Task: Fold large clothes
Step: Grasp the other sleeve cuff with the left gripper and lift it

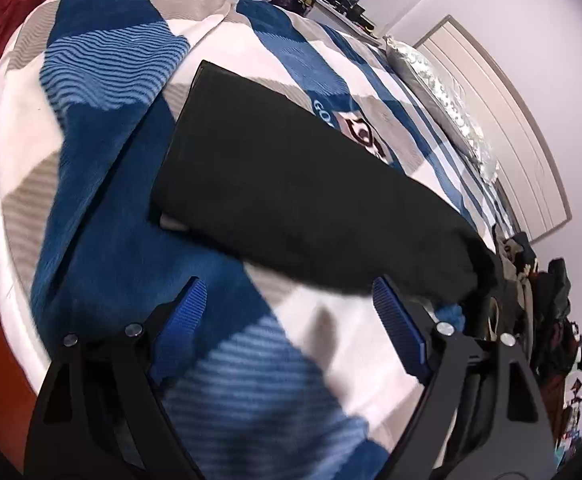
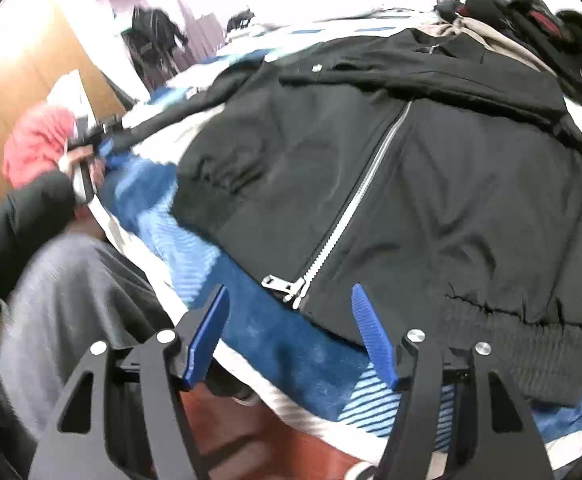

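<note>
A black jacket (image 2: pixel 431 184) lies front up on the bed, its silver zip (image 2: pixel 367 188) running diagonally and its ribbed hem (image 2: pixel 511 352) nearest me. One black sleeve (image 1: pixel 291 192) lies stretched out flat across the blue-and-white blanket (image 1: pixel 111 260). My left gripper (image 1: pixel 287 300) hangs open just above the blanket, its right pad close to the sleeve's near edge, and nothing is between its fingers. In the right wrist view a hand holds the left gripper (image 2: pixel 105 140) at the sleeve's far end. My right gripper (image 2: pixel 289 288) is open over the zip's lower end and grips nothing.
A pile of dark clothes (image 2: pixel 531 12) sits beyond the jacket, pile of clothes (image 1: pixel 539 280). A silver pillow (image 1: pixel 431 80) lies by the headboard (image 1: pixel 511 140). The person's grey trousers (image 2: pixel 71 300) stand at the bed's edge over a red-brown floor (image 2: pixel 271 440). A wooden wardrobe (image 2: pixel 11 60) stands behind.
</note>
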